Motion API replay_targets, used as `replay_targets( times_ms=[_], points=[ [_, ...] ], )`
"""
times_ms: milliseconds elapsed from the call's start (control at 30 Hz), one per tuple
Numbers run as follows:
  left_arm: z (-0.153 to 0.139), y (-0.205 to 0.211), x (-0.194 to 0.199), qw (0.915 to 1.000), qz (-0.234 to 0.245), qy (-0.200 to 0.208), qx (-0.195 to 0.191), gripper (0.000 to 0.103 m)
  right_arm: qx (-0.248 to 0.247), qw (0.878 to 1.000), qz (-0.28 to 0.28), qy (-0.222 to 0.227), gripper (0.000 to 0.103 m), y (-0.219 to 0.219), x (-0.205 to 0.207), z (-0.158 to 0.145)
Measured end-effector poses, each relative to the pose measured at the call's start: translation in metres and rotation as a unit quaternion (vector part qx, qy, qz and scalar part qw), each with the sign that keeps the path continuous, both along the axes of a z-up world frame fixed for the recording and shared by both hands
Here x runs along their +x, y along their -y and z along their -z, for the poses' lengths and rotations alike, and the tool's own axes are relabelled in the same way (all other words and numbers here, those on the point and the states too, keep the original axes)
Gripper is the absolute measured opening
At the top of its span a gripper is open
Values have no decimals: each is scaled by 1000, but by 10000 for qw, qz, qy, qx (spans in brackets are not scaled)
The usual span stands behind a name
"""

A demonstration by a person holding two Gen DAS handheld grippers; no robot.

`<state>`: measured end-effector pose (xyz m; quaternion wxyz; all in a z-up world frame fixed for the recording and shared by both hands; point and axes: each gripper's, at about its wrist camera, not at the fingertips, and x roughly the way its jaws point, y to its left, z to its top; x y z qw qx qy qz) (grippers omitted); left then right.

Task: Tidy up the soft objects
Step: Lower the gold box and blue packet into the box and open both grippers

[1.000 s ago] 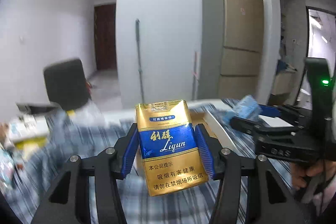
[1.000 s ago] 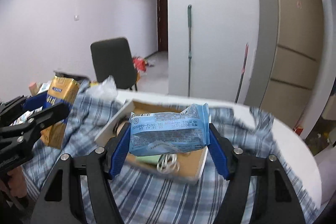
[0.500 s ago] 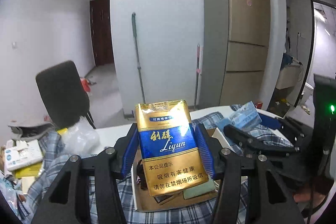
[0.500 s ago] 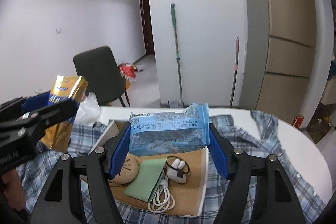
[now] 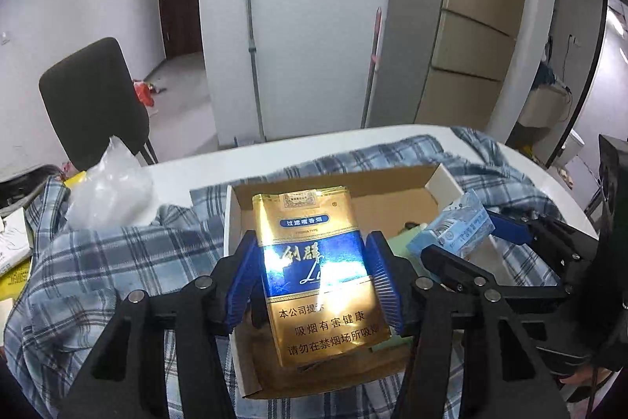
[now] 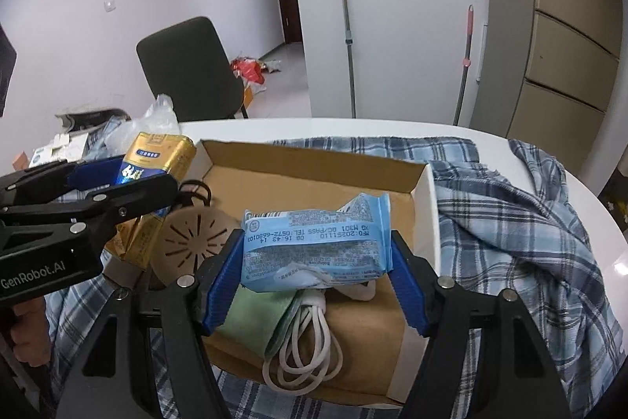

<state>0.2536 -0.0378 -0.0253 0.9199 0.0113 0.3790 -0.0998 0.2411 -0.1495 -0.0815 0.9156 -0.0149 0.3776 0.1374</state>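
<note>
Cigarette pack (image 5: 314, 266) clamped in left gripper (image 5: 312, 275), tissue packet (image 6: 314, 246) in right gripper (image 6: 316, 273); we brought both from above cloth to over cardboard box (image 6: 426, 191). Release judged next.

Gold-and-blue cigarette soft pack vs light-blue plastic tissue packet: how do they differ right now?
The gold-and-blue cigarette soft pack stands upright in the left gripper; the light-blue plastic tissue packet lies sideways in the right gripper. The pack is glossy foil, the packet matte, crinkled. Both are clamped above the cardboard box.
</note>
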Motion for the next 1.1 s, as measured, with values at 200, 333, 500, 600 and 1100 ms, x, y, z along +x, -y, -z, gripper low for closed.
replay_targets(
  times_ms=[200, 333, 500, 600, 1100],
  points=[
    [1, 2, -1, 10000, 15, 62, 43, 61, -3, 9999, -110, -102, 69, -5, 0, 7],
    [0, 3, -2, 9999, -92, 107, 92, 74, -112, 9998, -158, -105, 81, -7, 0, 10],
    [-8, 0, -7, 9994, -152, 289, 78, 76, -193, 9998, -81, 0, 87, -5, -2, 8],
    [-17, -3, -11, 9988, -142, 470, -43, 76, -138, 9999, 11, 85, 87, -1, -3, 0],
    [-100, -14, -86, 9798, -247, 1985, 33, 76, 115, 9874, 457, 1510, 90, 25, -60, -112]
  ],
)
